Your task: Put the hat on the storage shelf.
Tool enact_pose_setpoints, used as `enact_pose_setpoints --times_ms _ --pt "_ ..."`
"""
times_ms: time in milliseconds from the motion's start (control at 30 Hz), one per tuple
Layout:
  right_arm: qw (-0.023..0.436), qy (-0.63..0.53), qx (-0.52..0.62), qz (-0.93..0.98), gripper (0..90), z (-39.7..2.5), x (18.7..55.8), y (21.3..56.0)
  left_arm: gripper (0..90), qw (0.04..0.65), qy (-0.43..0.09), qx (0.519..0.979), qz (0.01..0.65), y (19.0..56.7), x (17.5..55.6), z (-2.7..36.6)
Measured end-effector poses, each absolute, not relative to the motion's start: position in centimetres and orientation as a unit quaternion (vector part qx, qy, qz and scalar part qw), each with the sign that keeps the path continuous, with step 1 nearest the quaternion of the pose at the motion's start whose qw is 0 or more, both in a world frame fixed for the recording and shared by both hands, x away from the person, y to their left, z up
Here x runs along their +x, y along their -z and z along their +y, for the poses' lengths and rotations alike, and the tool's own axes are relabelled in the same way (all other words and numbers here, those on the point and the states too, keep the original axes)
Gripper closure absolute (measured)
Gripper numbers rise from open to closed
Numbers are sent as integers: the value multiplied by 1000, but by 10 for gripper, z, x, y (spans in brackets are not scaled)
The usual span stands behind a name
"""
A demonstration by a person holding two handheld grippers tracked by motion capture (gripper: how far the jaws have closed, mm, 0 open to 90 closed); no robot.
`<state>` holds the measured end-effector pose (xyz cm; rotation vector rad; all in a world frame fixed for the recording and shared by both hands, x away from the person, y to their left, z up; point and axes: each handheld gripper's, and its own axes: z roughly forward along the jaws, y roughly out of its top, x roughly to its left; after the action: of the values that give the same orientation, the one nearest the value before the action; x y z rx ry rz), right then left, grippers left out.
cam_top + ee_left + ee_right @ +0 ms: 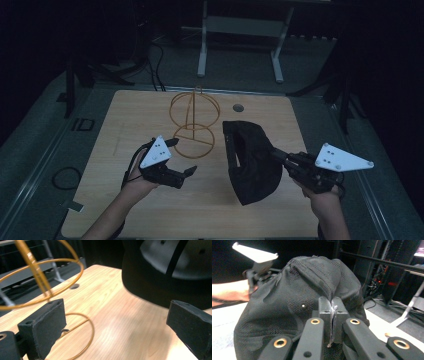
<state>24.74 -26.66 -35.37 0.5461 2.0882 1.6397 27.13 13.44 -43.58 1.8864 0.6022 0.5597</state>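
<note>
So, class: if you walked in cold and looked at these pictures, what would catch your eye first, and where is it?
First the black cap, held up over the right half of the wooden table, a thin fold of its fabric pinched in the shut right tongs. Next the gold wire stand, upright toward the table's far middle. The left tongs hover open just in front of it, holding nothing.

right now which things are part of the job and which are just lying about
In the job: black cap, held by the right hand-held gripper; gold wire stand; left hand-held gripper, open beside it.
Lying about: cable loop on the floor; white frame behind the table.
</note>
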Motion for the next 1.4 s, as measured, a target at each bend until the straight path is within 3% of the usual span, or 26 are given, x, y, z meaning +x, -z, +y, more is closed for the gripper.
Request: enact_pose_setpoints --times_ms 367,600,1033,1400 --pt "242 -581 211 748 888 -246 286 338 18 508 -243 771 297 466 268 161" --pt "252 -579 216 745 888 -228 310 326 18 509 -220 765 329 490 264 177" --pt "243 -576 230 746 887 -187 360 307 19 509 -205 752 365 525 251 194" --pt "231 -554 242 762 887 -146 386 318 19 500 -213 757 364 537 248 196"
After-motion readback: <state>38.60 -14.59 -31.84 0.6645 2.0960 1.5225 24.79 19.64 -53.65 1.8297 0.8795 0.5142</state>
